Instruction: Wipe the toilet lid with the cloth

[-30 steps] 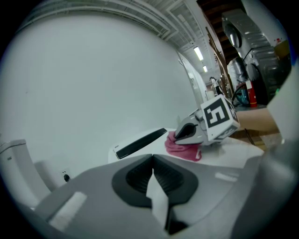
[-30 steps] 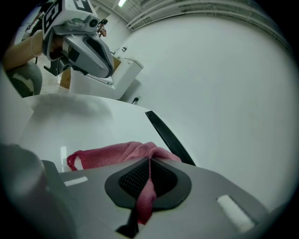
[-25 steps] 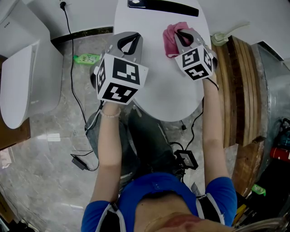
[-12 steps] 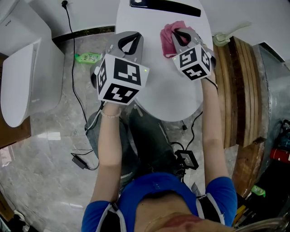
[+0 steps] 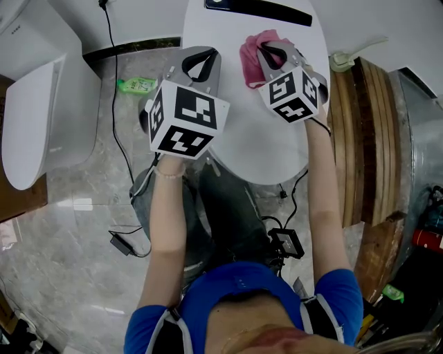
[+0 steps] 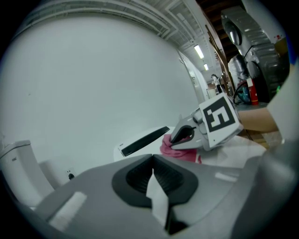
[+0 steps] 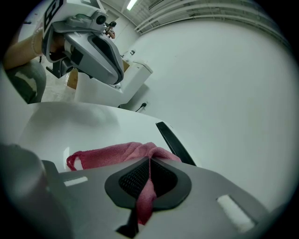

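subject: person's blue shirt (image 5: 242, 283) is nearest, with both forearms reaching away over the near rim of the toilet lid (image 5: 256, 148). lid is closed and white, its long axis running near to far.

left gripper (image 5: 199, 57) is held at the lid's left edge, jaws together with nothing between them. judged idle, parked to the side so the wiping side has room.

right gripper (image 5: 271, 50) sits further on, over the far half of the lid and right of centre. its jaws are clamped on the pink cloth (image 5: 250, 61), with one fold pinched between them. the grip looks meant to drag the cloth along the surface.

cloth rests on the lid, bunched, with its bulk lying left of the jaws. it is too crumpled to give a sure long axis, though the loose end trails leftward. judged: wiping under way at the far end.

beyond the cloth lies a black strip (image 5: 256, 10) across the lid's far end.

on the floor, off left, are a green bottle (image 5: 135, 86) and a second toilet (image 5: 41, 104), well apart from the work.
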